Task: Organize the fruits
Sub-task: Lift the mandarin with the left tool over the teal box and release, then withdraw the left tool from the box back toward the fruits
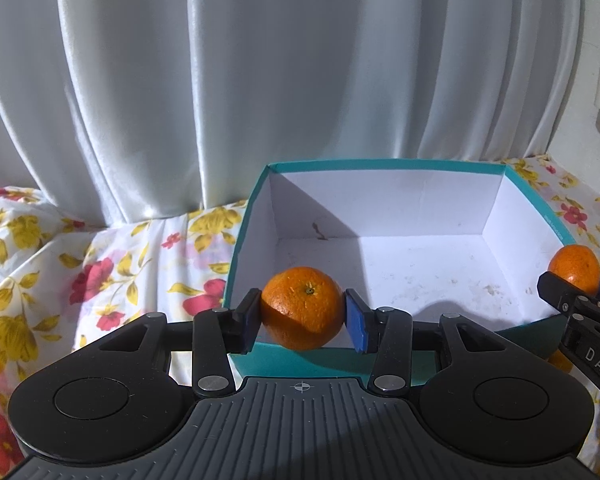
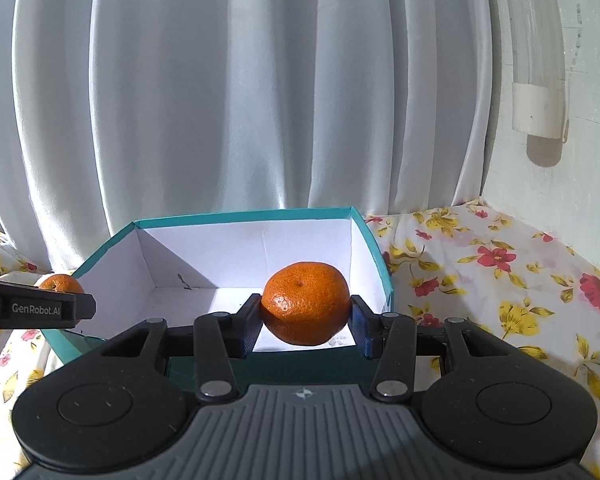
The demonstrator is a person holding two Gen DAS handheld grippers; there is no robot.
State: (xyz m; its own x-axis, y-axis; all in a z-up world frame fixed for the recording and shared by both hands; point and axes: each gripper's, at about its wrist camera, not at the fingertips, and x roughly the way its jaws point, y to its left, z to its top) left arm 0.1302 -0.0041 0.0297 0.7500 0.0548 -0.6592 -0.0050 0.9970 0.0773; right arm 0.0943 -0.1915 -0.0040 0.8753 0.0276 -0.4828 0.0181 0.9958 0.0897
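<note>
Each claw, left claw and right claw, clenched one orange at the box's near wall; early release risked fruit rolling outside.

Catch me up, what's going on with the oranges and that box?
A person works two grippers. The left hand-held gripper is clamped on one orange; the right hand-held gripper is clamped on a second orange. Both are at the near edge of the open teal box, which has nothing in it yet.
</note>
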